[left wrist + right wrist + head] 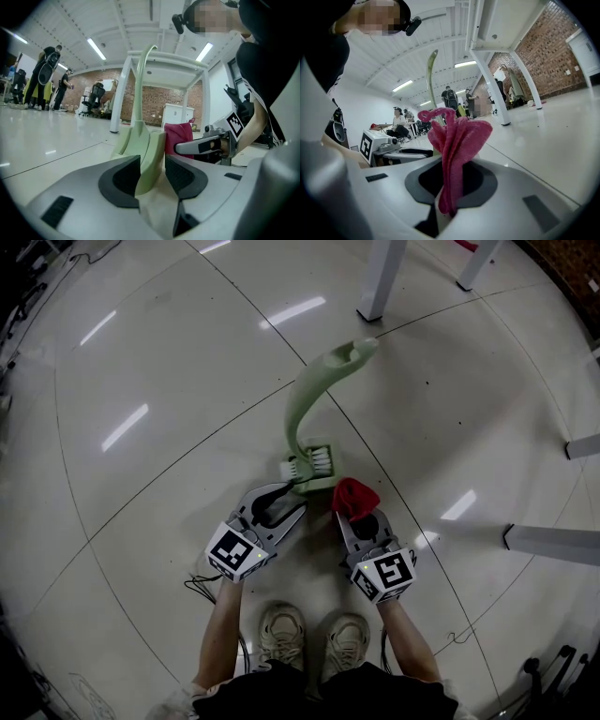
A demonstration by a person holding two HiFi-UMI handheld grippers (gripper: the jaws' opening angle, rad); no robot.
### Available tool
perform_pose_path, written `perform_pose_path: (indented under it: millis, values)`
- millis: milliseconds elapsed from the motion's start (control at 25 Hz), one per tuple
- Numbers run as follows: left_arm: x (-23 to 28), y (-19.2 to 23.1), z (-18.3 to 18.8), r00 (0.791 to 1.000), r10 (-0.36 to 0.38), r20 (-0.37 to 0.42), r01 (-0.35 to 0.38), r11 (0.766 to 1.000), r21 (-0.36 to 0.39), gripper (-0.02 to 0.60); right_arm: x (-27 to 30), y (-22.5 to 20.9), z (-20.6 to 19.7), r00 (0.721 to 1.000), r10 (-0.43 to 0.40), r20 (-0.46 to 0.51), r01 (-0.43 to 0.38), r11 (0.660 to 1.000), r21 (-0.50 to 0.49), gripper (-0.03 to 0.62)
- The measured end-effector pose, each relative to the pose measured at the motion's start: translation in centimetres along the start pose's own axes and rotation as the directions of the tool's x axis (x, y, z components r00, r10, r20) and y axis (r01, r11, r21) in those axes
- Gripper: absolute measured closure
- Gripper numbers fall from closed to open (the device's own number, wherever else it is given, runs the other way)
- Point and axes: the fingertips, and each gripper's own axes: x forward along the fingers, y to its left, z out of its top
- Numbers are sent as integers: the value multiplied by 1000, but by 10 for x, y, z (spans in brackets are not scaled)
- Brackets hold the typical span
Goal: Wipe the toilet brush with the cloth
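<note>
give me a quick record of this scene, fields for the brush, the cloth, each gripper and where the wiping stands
toilet brush: pale green, head down on the floor, handle curving up and away
cloth: red, bunched, right beside the brush head; contact unclear
left gripper: jaws around the brush's lower end, a small gap at one pad, not clamped
right gripper: shut on the cloth, which sticks up out of the jaws
wiping: cloth brought up to the brush head; no stroke can be confirmed
</note>
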Motion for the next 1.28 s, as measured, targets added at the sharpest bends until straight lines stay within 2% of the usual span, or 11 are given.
perform_pose_path:
  millis: [240,440,760,1000,1160,1280]
  values:
    - [-22,13,12,997,66,46,-65,998,-11,440,6,10,0,1000,18,-3,-18,1000,5,563]
    - [-49,38,12,987,147,66,-145,989,-35,440,21,37,-8,997,66,-42,-69,995,-79,562]
    - [-72,52,4,981,188,53,-185,981,-52,440,57,78,-12,990,117,-77,-127,982,-142,563]
    - [-92,67,-1,971,233,62,-228,971,-77,440,87,94,-12,988,125,-89,-139,975,-175,563]
    - [-91,64,1,974,215,73,-209,974,-87,440,69,97,10,992,128,-21,-130,982,-138,563]
    - [-72,47,4,989,145,19,-145,989,-17,440,38,88,30,998,52,46,-46,991,-125,563]
